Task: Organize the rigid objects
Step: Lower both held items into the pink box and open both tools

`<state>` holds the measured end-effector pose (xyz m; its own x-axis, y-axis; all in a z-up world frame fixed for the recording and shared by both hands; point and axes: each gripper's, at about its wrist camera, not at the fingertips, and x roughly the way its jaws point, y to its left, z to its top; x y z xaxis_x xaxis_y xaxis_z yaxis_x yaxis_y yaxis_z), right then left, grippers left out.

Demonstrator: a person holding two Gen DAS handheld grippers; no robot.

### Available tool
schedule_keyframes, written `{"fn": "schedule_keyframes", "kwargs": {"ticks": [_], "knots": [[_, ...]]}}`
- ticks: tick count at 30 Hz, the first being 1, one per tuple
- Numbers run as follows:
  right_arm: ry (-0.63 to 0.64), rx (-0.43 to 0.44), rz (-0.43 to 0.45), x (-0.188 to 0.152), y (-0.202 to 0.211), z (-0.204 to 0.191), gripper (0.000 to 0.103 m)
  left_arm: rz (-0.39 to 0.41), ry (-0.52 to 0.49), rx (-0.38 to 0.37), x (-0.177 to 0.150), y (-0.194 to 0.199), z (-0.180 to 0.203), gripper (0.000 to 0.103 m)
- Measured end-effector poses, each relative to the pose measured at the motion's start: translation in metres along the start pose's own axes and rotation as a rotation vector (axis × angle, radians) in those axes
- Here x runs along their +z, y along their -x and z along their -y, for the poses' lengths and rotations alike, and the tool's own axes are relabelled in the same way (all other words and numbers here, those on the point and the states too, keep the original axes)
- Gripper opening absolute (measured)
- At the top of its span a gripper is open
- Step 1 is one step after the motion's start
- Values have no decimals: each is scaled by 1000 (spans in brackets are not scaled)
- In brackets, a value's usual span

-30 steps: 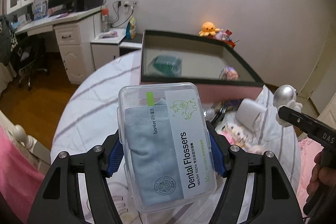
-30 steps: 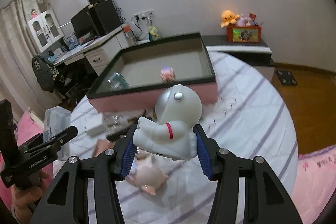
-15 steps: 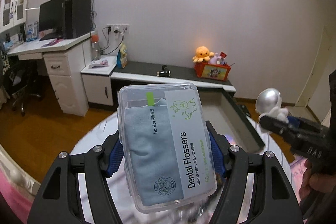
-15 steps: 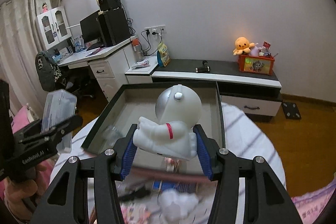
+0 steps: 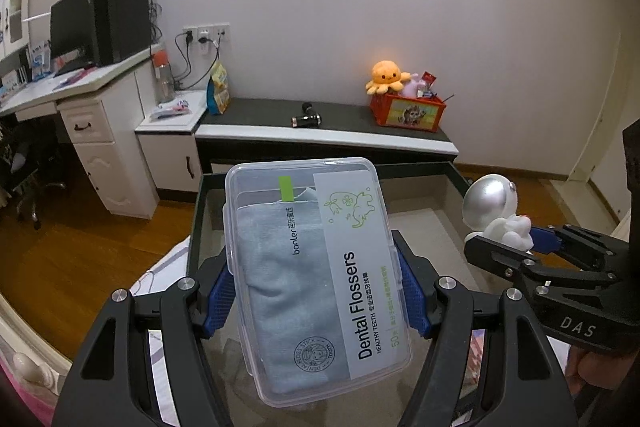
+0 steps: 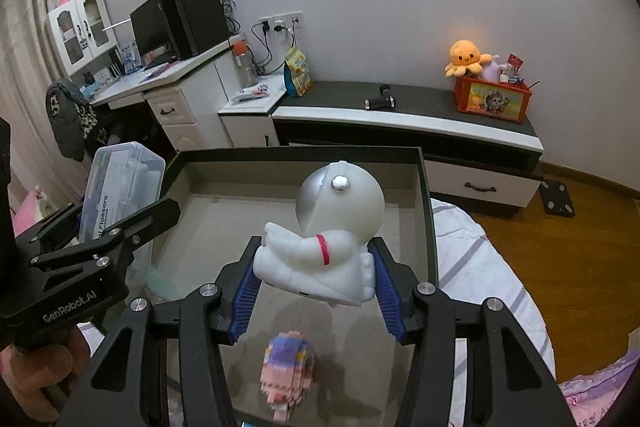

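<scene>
Left claw [image 5: 316, 291]: closed partway on a clear plastic dental flosser box [image 5: 316, 279], blue pads pressing its two long sides. Box held lengthwise along the fingers, label up, a folded grey-blue cloth visible inside. Box is clear of any surface, hanging over the near-left part of the tray.

Right claw [image 6: 314, 289]: closed partway on a white astronaut figure [image 6: 332, 243], pads against its two flanks. Figure sits upright between the fingers, silver helmet toward the far side, red band on the arm. It is carried in the air above the tray floor.

Below and ahead of both claws: a shallow open tray [image 6: 426, 211], dark rim, pale grey floor. The tray rests on a bed with a striped white sheet [image 6: 476, 267].

Directly beneath the right claw, on the tray floor: a small pink and lilac block figure [image 6: 288, 375], blurred, apart from the astronaut. To the left of the right claw's fingers, a faint greenish object [image 6: 160, 281] on the tray floor; too blurred to identify.

Left claw lies to the left of the right claw, roughly level with it, the two well apart. A hand [image 6: 36, 383] grips the left claw's handle.

Beyond the tray, farther ahead of both claws: a low dark-topped cabinet [image 5: 328, 135] along the wall.
</scene>
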<state>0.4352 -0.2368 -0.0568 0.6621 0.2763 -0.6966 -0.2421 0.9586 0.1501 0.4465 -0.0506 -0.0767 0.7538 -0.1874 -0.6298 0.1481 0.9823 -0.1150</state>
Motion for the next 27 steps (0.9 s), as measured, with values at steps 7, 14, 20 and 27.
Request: {"fn": "schedule_keyframes", "kwargs": {"ticks": [7,14,20,27], "knots": [[-16,-17,-26,0,-10,4,82,-24,-8,37,3,-6,2,93],[-64,-59,13,-7,15,8,89,50,12,53,-5,36,-9,103],[-118,-75,65,-26,59,6,89,107,47,30,-20,91,-20,103],[-146,-74,149,-54,118,-8,90,138,46,33,-47,149,-20,103]]}}
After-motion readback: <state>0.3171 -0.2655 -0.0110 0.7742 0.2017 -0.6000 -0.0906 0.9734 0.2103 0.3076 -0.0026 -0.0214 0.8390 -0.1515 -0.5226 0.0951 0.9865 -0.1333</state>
